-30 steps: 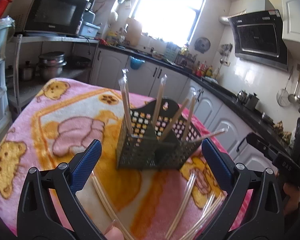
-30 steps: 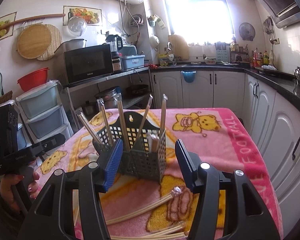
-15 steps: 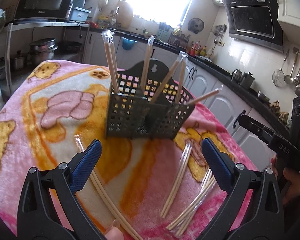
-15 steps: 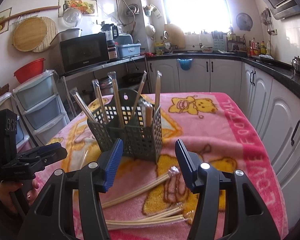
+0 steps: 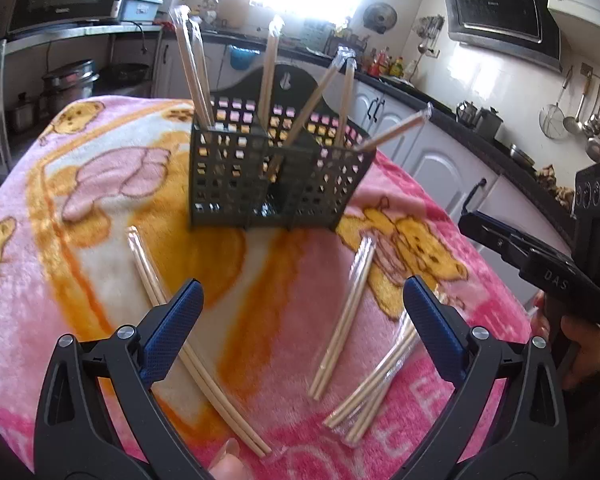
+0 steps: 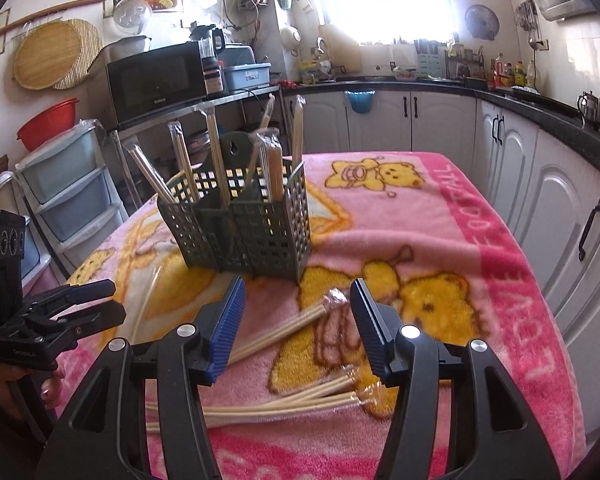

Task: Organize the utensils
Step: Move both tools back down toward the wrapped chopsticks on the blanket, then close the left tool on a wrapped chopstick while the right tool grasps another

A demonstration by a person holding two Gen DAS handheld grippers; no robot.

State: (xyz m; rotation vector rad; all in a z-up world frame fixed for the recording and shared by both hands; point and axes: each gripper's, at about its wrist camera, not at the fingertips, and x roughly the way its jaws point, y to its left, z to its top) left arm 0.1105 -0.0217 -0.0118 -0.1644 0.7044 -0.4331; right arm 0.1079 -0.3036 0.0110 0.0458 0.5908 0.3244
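Both the left gripper [image 5: 300, 312] and right gripper [image 6: 298, 312] hover spread wide, empty, above wrapped wooden chopsticks [image 5: 342, 316] lying before the dark perforated plastic caddy [image 5: 276, 176]

Lower ends of the wrapped chopsticks [image 5: 198, 72] vanish inside the caddy [image 5: 276, 184]; the loose chopstick pair [image 6: 276, 334] slips behind the right claw [image 6: 298, 326].

One utensil caddy [image 5: 276, 176], five upright wrapped chopstick pairs [image 5: 270, 72], four lying pairs [image 5: 342, 316].
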